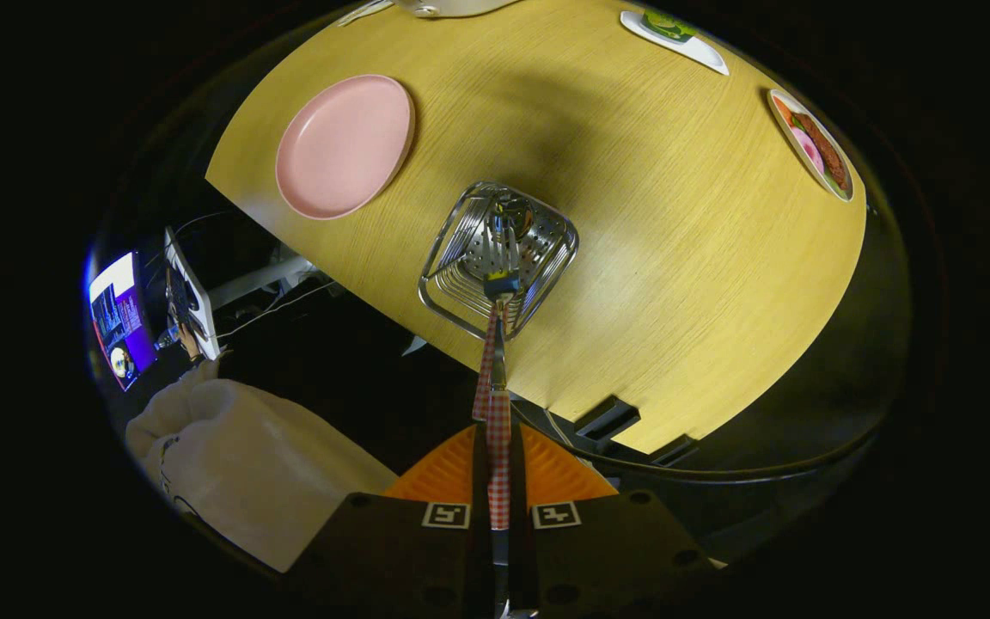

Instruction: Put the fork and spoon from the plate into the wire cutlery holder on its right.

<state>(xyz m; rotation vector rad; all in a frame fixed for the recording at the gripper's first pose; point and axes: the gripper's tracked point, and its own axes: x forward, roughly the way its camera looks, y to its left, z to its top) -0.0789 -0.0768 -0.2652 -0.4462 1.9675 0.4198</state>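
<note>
My gripper [499,486] is shut on the red-checked handle of a utensil [495,378], which hangs straight down from the fingers. Its metal head, which looks like a fork's tines, is inside the wire cutlery holder [461,284] that stands on the wooden table [675,258] directly below me. Another shiny metal piece lies at the bottom of the holder; I cannot tell what it is. To the holder's left, farther along the table, lies the pink plate [345,146] with nothing on it.
The table's near edge runs just beside the holder. A person's white sleeve [246,464] and a lit screen [121,318] are off the table beyond that edge. Two small picture cards [813,146] [675,39] lie at the table's far side.
</note>
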